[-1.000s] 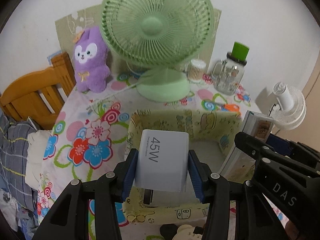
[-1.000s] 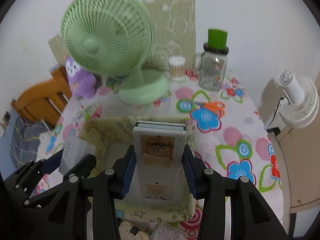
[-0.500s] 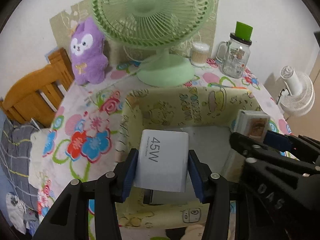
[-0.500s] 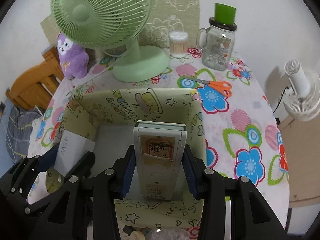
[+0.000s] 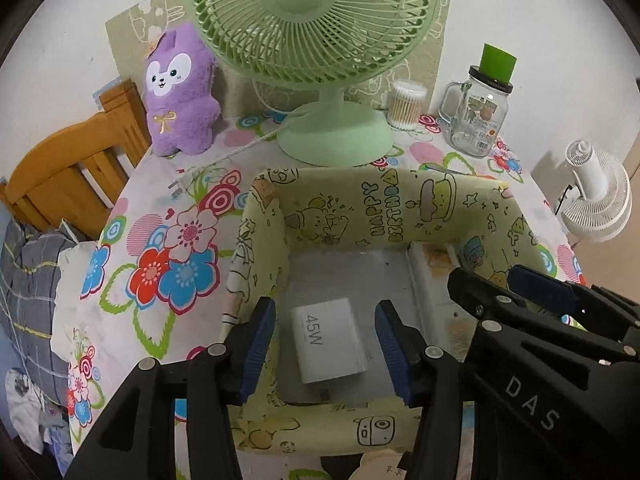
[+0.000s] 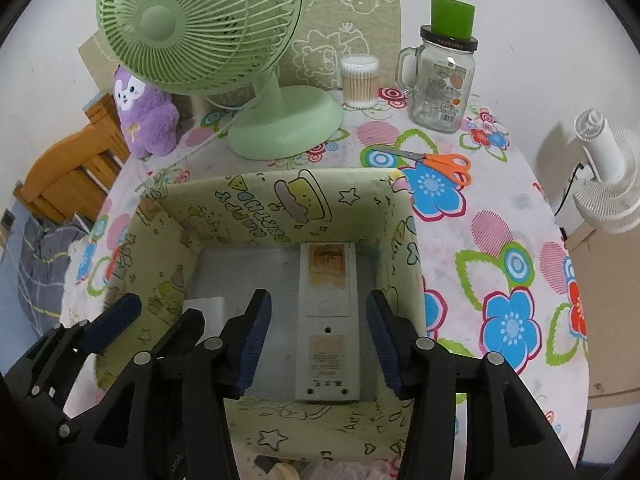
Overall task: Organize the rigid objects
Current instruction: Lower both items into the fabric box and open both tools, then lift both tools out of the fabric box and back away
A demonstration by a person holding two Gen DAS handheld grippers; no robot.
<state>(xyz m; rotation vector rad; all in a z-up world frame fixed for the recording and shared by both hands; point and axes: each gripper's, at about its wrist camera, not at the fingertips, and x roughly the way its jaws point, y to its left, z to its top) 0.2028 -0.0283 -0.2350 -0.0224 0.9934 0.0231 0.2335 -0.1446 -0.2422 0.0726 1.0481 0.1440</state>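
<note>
The left tongs (image 5: 325,346) are spreading, pads clear of the white 45W charger (image 5: 331,345) lying flat on the floor of the yellow cartoon-print box (image 5: 372,208). The right tongs (image 6: 316,345) are spreading too, free of the long white device (image 6: 328,320), perhaps a remote, lying beside the box's right wall on the flowered worktop (image 6: 500,248).

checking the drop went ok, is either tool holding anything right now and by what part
Nothing is held. The charger lies on the box floor between the opening left tool pads, and the remote lies free under the opening right tool.
</note>
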